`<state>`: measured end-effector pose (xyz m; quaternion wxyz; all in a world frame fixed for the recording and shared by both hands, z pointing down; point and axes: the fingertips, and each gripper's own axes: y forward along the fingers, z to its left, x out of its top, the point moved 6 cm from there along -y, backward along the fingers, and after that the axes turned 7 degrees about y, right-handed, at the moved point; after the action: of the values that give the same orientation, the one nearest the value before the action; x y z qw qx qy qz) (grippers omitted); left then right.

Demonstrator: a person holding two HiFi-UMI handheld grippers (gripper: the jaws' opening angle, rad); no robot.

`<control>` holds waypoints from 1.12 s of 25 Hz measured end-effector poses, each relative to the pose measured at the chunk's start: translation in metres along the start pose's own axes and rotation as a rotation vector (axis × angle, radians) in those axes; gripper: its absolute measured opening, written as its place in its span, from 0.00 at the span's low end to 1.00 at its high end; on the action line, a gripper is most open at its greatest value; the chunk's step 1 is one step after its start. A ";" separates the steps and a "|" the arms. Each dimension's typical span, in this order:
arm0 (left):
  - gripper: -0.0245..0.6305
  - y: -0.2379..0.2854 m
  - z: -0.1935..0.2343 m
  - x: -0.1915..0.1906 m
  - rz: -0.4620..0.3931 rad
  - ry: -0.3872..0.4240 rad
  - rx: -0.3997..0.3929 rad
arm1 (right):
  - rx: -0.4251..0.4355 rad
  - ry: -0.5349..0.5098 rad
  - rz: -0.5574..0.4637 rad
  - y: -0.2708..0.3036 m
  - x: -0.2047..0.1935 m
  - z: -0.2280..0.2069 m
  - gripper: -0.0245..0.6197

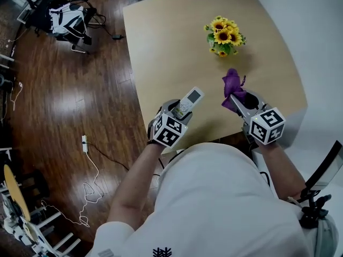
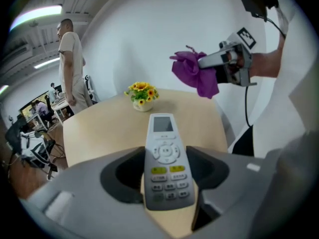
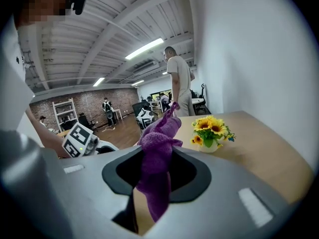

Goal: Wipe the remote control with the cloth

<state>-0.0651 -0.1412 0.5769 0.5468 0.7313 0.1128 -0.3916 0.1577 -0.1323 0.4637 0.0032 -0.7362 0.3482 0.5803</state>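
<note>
A white remote control (image 1: 188,103) with a small screen and yellow buttons is held above the near edge of the table (image 1: 177,42). My left gripper (image 1: 179,111) is shut on its lower end; in the left gripper view the remote control (image 2: 166,159) points away from the camera. My right gripper (image 1: 237,101) is shut on a purple cloth (image 1: 232,88), which bunches up above the jaws and hangs below them. In the right gripper view the cloth (image 3: 157,156) fills the gap between the jaws. The two grippers are apart, the cloth (image 2: 194,72) to the right of the remote.
A small pot of sunflowers (image 1: 224,36) stands at the table's far right. A person (image 2: 73,66) stands beyond the table's far side. Cables (image 1: 88,165) lie on the wooden floor to the left, with chairs and gear (image 1: 64,17) further off.
</note>
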 end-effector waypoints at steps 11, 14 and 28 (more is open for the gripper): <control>0.46 0.076 0.033 -0.039 0.138 -0.080 -0.012 | 0.001 0.037 0.076 -0.001 -0.010 -0.016 0.23; 0.46 0.085 0.033 -0.047 0.146 -0.084 -0.013 | -0.016 0.044 0.079 -0.005 -0.012 -0.020 0.23; 0.52 0.109 0.028 -0.066 0.173 -0.088 -0.040 | -0.021 0.030 0.106 -0.008 -0.022 -0.021 0.23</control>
<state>-0.0574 -0.1899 0.6972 0.5975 0.7094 0.0326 -0.3724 0.1781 -0.1237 0.4865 -0.0408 -0.7254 0.3806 0.5721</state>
